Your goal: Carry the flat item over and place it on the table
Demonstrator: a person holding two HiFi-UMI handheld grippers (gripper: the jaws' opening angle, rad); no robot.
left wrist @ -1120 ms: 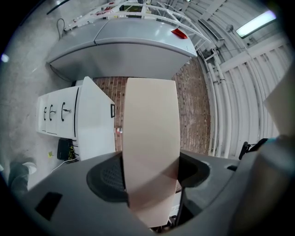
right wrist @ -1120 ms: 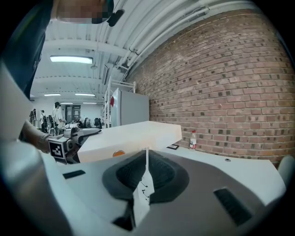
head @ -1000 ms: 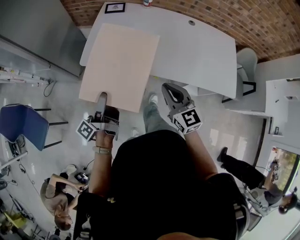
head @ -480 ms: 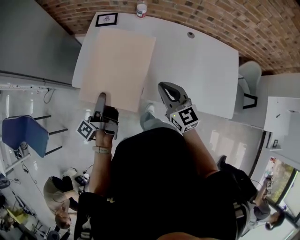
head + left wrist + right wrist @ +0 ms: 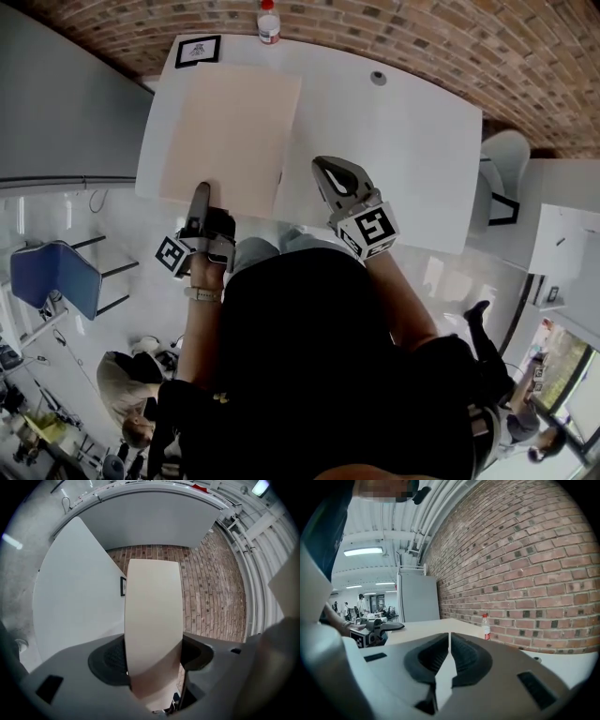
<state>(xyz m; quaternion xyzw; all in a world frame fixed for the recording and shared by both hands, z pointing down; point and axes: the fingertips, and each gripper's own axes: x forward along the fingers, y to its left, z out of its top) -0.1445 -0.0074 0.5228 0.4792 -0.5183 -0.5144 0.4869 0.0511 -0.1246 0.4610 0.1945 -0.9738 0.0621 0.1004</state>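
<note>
The left hand-held gripper (image 5: 201,195) is clamped on the near edge of the pale beige flat rectangular board (image 5: 231,131), with one dark pad pressed against each face. The board stretches away from the jaws over the left part of the white counter (image 5: 403,141), towards the small black-framed picture (image 5: 198,51) and the clear plastic bottle (image 5: 268,21) by the brick wall; whether it rests on the counter cannot be told. The right hand-held gripper (image 5: 330,175) hovers over the counter's near edge just beside the board, its jaws together and empty.

left claw (image 5: 200,195): clamped, extended forward | right claw (image 5: 326,172): closed, empty, alongside
</note>
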